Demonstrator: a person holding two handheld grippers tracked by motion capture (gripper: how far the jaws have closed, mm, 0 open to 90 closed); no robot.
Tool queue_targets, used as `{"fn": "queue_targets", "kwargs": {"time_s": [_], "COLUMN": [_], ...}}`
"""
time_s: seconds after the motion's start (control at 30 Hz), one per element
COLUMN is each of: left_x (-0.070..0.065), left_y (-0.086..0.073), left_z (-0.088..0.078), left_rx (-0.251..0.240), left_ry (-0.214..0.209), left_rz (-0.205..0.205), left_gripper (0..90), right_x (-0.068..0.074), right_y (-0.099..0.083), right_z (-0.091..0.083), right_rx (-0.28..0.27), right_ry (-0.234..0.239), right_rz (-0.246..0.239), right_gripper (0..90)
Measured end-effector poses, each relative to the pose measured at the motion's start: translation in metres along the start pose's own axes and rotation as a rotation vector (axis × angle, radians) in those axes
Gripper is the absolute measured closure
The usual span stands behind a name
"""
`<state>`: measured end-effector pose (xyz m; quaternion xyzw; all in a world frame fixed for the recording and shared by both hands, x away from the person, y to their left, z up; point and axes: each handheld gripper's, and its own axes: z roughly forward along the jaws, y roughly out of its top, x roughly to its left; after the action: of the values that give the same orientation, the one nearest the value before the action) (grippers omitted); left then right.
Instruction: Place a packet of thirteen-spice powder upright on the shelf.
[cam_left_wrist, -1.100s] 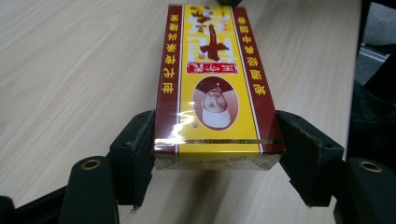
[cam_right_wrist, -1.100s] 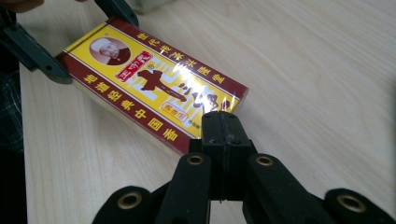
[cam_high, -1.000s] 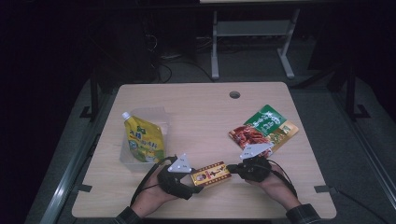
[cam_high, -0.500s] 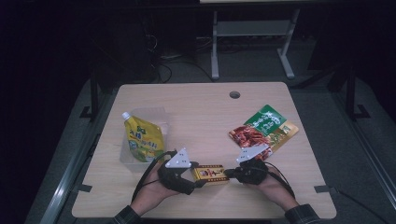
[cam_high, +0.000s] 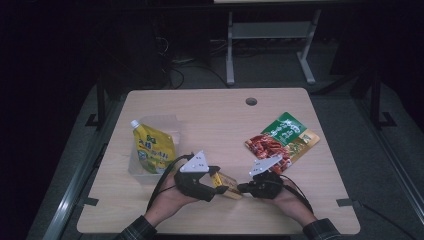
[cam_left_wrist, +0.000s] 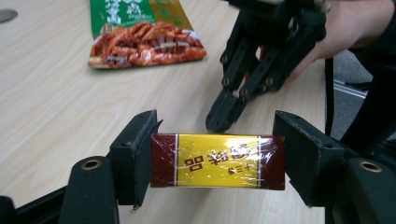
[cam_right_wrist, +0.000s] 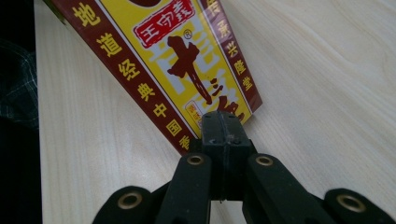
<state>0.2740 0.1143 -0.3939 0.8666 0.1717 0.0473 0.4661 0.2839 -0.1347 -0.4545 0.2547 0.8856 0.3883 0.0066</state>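
The yellow and maroon box (cam_left_wrist: 217, 161) is sitting near the table's front edge, between the two hands, and it is being clamped end to end by the left gripper (cam_left_wrist: 217, 158), whose jaws are pressing on its two short maroon ends. A second ago the box was lying flatter and more lengthways between the grippers; now it is sitting tilted and tucked closer under the left gripper (cam_high: 200, 177), which has lifted a little. The right gripper (cam_right_wrist: 226, 122) is holding its jaws pressed together with nothing between them, its tip resting at the box's (cam_right_wrist: 159, 56) corner edge, as it was before.

Around this, the red and green snack packet (cam_high: 283, 140) is lying just beyond the right gripper (cam_high: 262, 182), near the right edge of the table (cam_high: 215, 115). The yellow spouted pouch (cam_high: 153, 147) is lying toward the left edge, behind the left hand. The middle and far half of the table are offering bare wood up to the round cable hole (cam_high: 251, 101).
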Motion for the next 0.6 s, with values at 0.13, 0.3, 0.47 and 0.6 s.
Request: {"fn": "queue_targets", "kwargs": {"time_s": [0.13, 0.3, 0.47, 0.6], "left_x": [0.003, 0.006, 0.007, 0.006], "left_y": [0.007, 0.015, 0.024, 0.029], "left_z": [0.006, 0.015, 0.026, 0.033], "left_rx": [-0.012, -0.025, -0.032, -0.03], "left_ry": [-0.007, -0.007, -0.011, -0.005], "left_rz": [0.003, 0.023, 0.036, 0.054], "left_gripper": [32.3, 32.2, 32.1, 32.0], "right_x": [-0.001, -0.005, -0.007, -0.007], "right_y": [0.0, -0.001, -0.001, -0.001], "right_z": [0.0, 0.001, 0.001, 0.003], "right_rx": [0.004, -0.001, 0.006, 0.016], "right_ry": [-0.007, -0.023, -0.03, -0.034], "right_rz": [0.008, 0.0, 0.006, 0.012], "right_gripper": [89.9, 90.0, 90.0, 90.0]}}
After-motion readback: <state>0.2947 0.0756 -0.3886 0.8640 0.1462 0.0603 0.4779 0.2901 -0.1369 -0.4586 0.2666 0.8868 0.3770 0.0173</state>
